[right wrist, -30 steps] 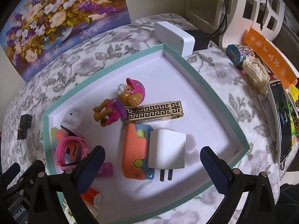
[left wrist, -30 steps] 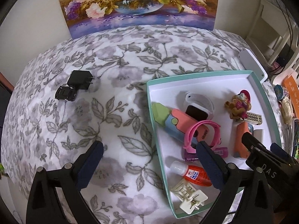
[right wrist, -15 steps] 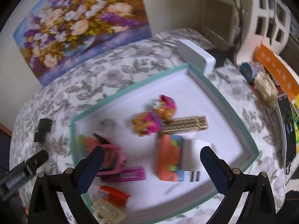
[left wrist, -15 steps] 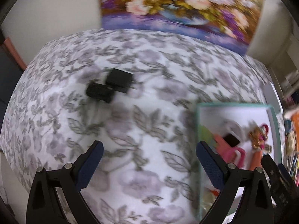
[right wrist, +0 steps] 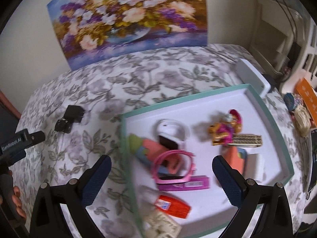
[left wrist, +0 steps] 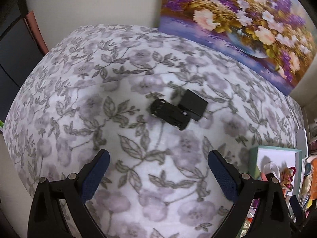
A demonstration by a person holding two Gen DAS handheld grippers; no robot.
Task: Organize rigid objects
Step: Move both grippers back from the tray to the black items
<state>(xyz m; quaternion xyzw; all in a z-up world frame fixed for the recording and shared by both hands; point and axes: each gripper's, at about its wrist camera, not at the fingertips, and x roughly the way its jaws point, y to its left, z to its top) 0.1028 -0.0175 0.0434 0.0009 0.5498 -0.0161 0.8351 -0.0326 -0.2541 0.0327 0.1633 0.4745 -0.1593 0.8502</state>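
Observation:
Two black items lie together on the floral cloth: a small black toy car [left wrist: 169, 114] and a black plug adapter [left wrist: 193, 104] touching it. My left gripper [left wrist: 157, 173] hovers open a little short of them, nothing between its fingers. In the right wrist view the same car [right wrist: 63, 126] and adapter [right wrist: 74, 114] sit at far left, with the left gripper's body [right wrist: 19, 140] near them. My right gripper [right wrist: 161, 178] hangs open over the teal-rimmed white tray [right wrist: 277, 130], which holds a pink watch [right wrist: 174, 166], a toy dog [right wrist: 225, 129] and an orange bottle [right wrist: 173, 205].
A flower painting [left wrist: 237, 23] leans on the wall behind the table. A white box [right wrist: 251, 75] stands past the tray's far corner. Clutter, a phone and an orange box [right wrist: 306, 95] fill the right edge. A hand [right wrist: 16, 198] grips the left tool.
My left gripper has swung left, away from the tray, and now faces the black car and adapter. My right gripper has pulled back and turned left, so more cloth shows.

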